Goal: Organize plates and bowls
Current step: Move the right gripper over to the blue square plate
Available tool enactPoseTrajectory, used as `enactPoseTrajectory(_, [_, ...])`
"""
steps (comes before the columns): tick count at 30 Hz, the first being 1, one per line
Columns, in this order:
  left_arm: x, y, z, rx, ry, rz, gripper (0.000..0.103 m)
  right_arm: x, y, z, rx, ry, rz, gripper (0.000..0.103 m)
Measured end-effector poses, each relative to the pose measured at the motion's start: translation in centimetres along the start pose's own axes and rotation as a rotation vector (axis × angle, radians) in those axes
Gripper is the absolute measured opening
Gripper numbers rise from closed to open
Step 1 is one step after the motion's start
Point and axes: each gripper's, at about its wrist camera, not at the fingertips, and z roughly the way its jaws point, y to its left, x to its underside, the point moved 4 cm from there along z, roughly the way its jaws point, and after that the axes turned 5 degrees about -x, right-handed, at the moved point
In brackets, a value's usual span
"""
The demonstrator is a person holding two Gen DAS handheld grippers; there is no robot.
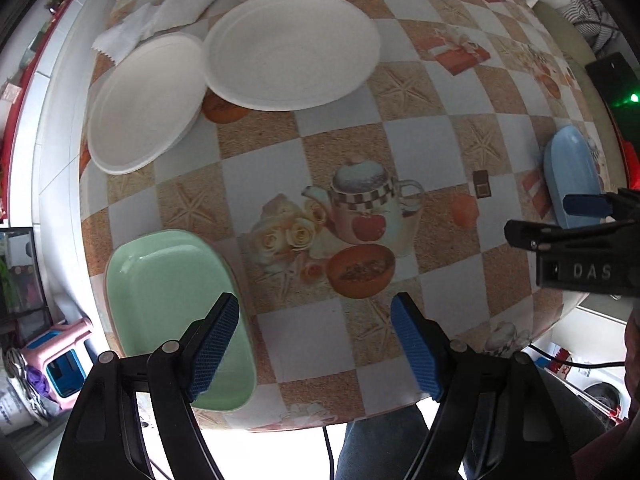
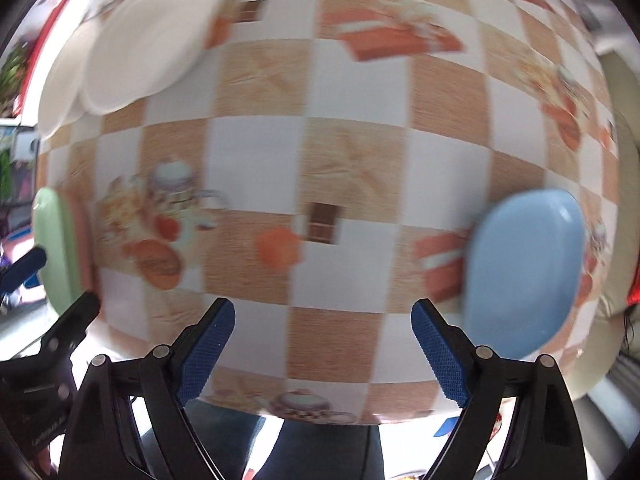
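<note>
Our left gripper [image 1: 316, 344] hangs above the near table edge, jaws wide apart and holding nothing; its left finger overlaps the green dish [image 1: 172, 312] at the near-left corner. Our right gripper [image 2: 322, 354] is likewise spread and empty, with the blue dish [image 2: 520, 272] just beyond its right finger. Farther back on the checked tablecloth [image 1: 400, 152] we see three white plates [image 1: 292, 48], two of them overlapping, beside a white cloth [image 1: 160, 20].

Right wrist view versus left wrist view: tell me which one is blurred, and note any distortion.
Right wrist view: motion-smeared, the blue dish and white plates have soft edges. Left wrist view: sharp, the green dish and tablecloth print are crisp. Both: fisheye bulge bends the checks.
</note>
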Motion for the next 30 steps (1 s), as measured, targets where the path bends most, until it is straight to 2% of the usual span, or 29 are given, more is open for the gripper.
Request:
enactPoseTrajectory(8, [-0.9,-1.1,0.5,0.004,0.019,0.017,0.081,-0.9,-6.7,-0.5,0.094,-0.076,0.143,0.091])
enactPoseTrajectory(19, [-2.5,-6.6,1.2,0.061,0.060,0.129,0.081,-2.6,-15.7,0.0,0.173,-0.065,0.251,0.091])
enactPoseTrajectory(24, [-3.2,-8.5,1.7,0.057,0.078,0.151,0.082,-2.0,-18.2,1.0,0.128,-0.062,0.260,0.091])
enactPoseTrajectory(26, [-3.4,-8.8,1.9,0.055,0.084,0.146,0.082,-1.5,-18.3,1.4,0.117,-0.068,0.245,0.099])
enactPoseTrajectory(30, [-3.9,-8.6,2.1,0.051,0.091,0.118,0.082,-1.2,-19.1,2.9,0.029,-0.050,0.255,0.099])
